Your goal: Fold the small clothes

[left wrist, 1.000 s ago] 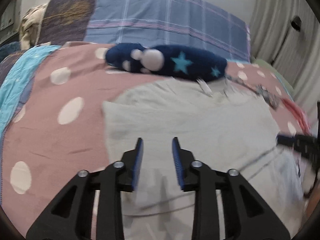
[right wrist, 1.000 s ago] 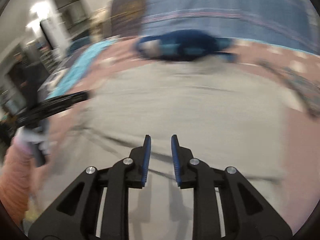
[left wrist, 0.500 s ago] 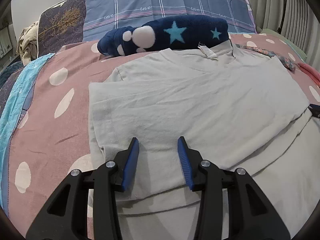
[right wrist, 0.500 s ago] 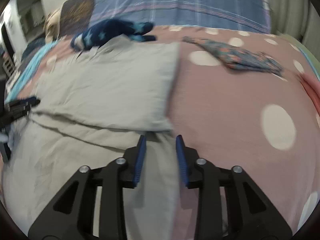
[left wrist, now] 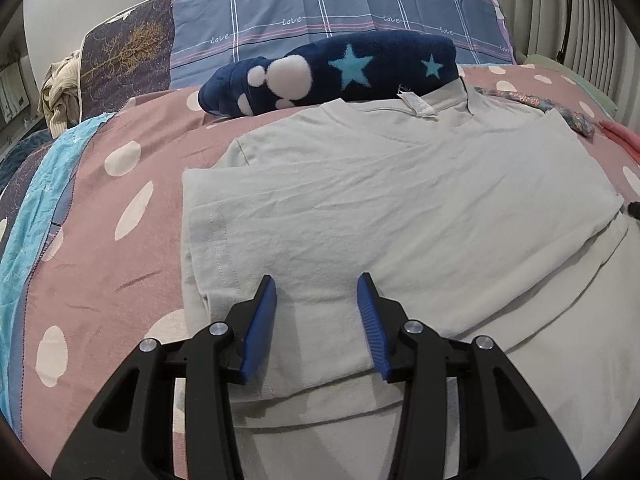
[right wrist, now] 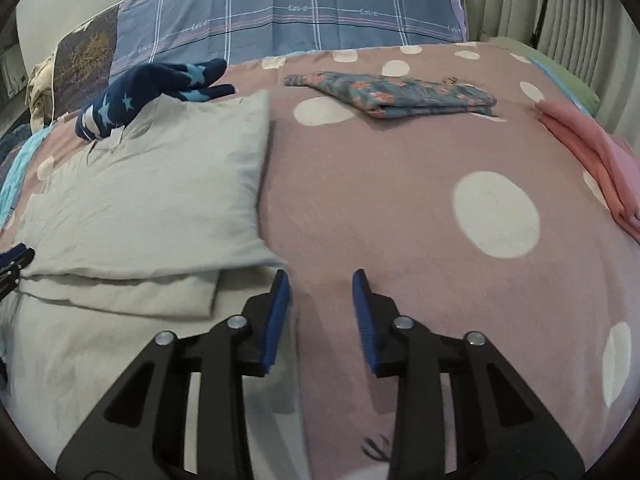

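Observation:
A light grey T-shirt (left wrist: pixel 400 200) lies flat on the pink dotted bedspread (left wrist: pixel 100 260), its sides folded in and its neck label toward the pillows. My left gripper (left wrist: pixel 315 280) hovers over the folded layer near the shirt's left side, open, with only flat cloth below the fingers. In the right wrist view the same T-shirt (right wrist: pixel 152 200) fills the left half. My right gripper (right wrist: pixel 320 274) sits at the shirt's right edge over the bare bedspread (right wrist: pixel 400 200). Its jaws are closing, nothing is pinched, and the left finger is just beside the cloth's corner.
A navy fleece garment with blue stars (left wrist: pixel 340 72) lies behind the shirt's collar. A folded floral cloth (right wrist: pixel 400 96) and a folded pink cloth (right wrist: pixel 592 152) rest to the right. Plaid pillows (left wrist: pixel 320 0) line the headboard. Curtains hang at the far right.
The right gripper swung from over the shirt's middle to its right edge. The left gripper came lower and nearer the shirt, and its jaws spread wider.

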Available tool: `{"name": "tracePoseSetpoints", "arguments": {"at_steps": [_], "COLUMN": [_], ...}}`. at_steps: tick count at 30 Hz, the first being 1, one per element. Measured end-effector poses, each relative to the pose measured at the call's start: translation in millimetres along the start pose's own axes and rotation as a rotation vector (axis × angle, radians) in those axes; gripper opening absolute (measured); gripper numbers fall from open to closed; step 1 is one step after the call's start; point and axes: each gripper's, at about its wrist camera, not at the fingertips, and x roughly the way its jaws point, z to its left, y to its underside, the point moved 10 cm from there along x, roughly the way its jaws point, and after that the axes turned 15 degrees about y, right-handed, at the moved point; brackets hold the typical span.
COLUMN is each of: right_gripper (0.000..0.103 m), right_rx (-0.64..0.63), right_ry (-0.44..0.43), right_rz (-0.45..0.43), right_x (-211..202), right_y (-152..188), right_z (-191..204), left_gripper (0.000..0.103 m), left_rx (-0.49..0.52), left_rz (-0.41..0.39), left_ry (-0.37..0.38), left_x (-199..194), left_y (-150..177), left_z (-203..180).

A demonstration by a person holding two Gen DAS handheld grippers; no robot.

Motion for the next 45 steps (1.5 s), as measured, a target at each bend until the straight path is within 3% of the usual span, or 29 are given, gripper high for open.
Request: {"name": "tracePoseSetpoints", "arguments": {"at_steps": [5, 8, 11, 14, 15, 16, 18, 21, 22, 23, 24, 25, 26, 29, 31, 33, 35, 37, 39, 45], "right_gripper": [0.03, 0.042, 0.052, 0.054, 0.05, 0.012, 0.002, 0.002, 0.0, 0.0, 0.0, 0.0, 0.0, 0.0, 0.004, 0.004, 0.006, 0.005, 0.005, 0.006], "right_rx": [0.047, 0.038, 0.056, 0.102, 0.12, 0.136, 0.122, 0.086, 0.048, -0.006, -0.042, -0.054, -0.01, 0.058, 0.004, -0.091, -0.168, -0.268, -0.287, -0.159], "right_ry": [-0.182, -0.261, -0.288, -0.286, -0.305, -0.321, -0.328, -0.136, -0.057, 0.083, 0.145, 0.14, 0.081, -0.03, -0.104, -0.246, -0.303, -0.177, -0.172, -0.179], "right_rz": [-0.001, -0.002, 0.048, 0.119, 0.142, 0.159, 0.136, 0.019, 0.019, 0.012, 0.009, 0.016, 0.009, -0.024, -0.083, -0.122, -0.077, 0.01, -0.068, -0.008], "right_x": [-4.5, 9.8, 40.5, 76.6, 85.6, 91.6, 87.5, 71.5, 78.6, 91.5, 101.6, 110.9, 111.0, 82.9, 49.1, 9.1, -4.8, 19.9, 25.8, 7.8], "right_y": [-34.4, -70.1, -100.7, -119.4, -121.7, -124.3, -132.4, -140.6, -137.4, -134.0, -131.8, -128.7, -128.6, -129.7, -125.4, -103.9, -71.2, -32.3, -23.1, -18.9], "right_z": [10.2, 35.6, 56.4, 69.1, 72.7, 76.2, 79.3, 59.1, 56.6, 47.6, 42.6, 41.6, 37.7, 31.9, 44.9, 72.9, 92.3, 96.0, 94.7, 69.5], "left_gripper": [0.045, 0.045, 0.045, 0.045, 0.045, 0.045, 0.045, 0.045, 0.045, 0.045, 0.045, 0.045, 0.045, 0.045, 0.045, 0.045, 0.045, 0.045, 0.045, 0.048], "left_rx": [-0.006, -0.003, 0.003, 0.004, 0.0, -0.004, -0.011, -0.006, -0.003, -0.002, -0.002, -0.004, -0.005, -0.004, -0.004, -0.003, 0.0, 0.0, -0.005, -0.01], "left_rz": [-0.002, -0.001, 0.0, -0.001, -0.002, -0.003, -0.005, -0.004, -0.003, -0.002, -0.003, -0.004, -0.005, -0.004, -0.005, -0.005, -0.005, -0.005, -0.006, -0.017], "left_ry": [0.007, 0.004, -0.005, -0.005, 0.0, 0.005, 0.014, 0.009, 0.005, 0.002, 0.003, 0.004, 0.006, 0.004, 0.004, 0.002, -0.002, -0.001, 0.005, 0.006], "left_x": [0.2, 0.3, 0.0, 0.1, 0.0, -0.2, -0.1, 0.6, 0.9, 1.2, 1.2, 1.0, 0.8, 0.6, 0.7, 0.5, 0.6, 0.6, 0.5, -3.3], "left_y": [0.0, 0.0, 0.2, 0.3, 0.3, 0.7, 0.7, 0.6, 0.7, 0.5, 0.6, 0.5, 0.6, 1.1, 0.7, 1.0, 1.0, 1.1, 1.0, 0.3], "left_z": [0.7, 1.3, 1.1, 1.1, 1.4, 1.7, 2.2, 1.4, 1.3, 1.0, 1.2, 1.3, 1.6, 1.8, 1.6, 1.8, 1.8, 2.0, 2.8, 2.9]}}
